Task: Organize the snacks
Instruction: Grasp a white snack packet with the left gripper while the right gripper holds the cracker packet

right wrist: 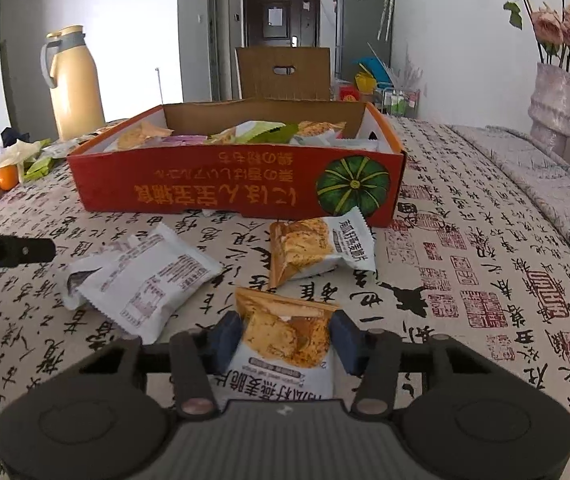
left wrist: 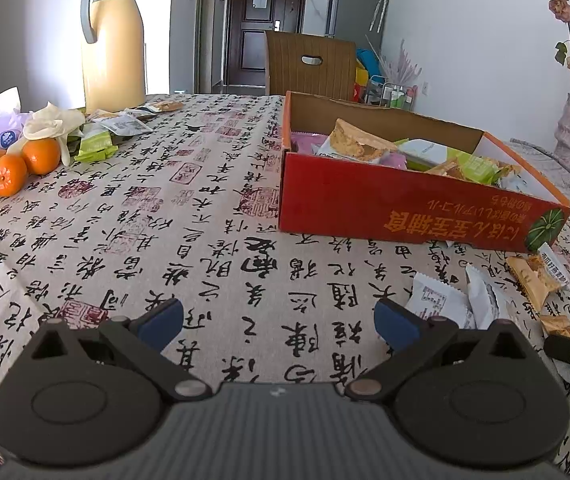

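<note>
The right tool [right wrist: 285, 336] has its two blue pads pressed on the sides of an orange and white snack packet [right wrist: 285, 340], which lies on the surface [right wrist: 465, 264] near its front edge. The left tool [left wrist: 279, 320] stands wide open with nothing between its pads. The red box [right wrist: 237, 184] sits further back, toward the middle of the surface, already with many snacks inside. Just in front of the box lie a second orange packet [right wrist: 317, 248] and two white packets [right wrist: 145, 276].
</note>
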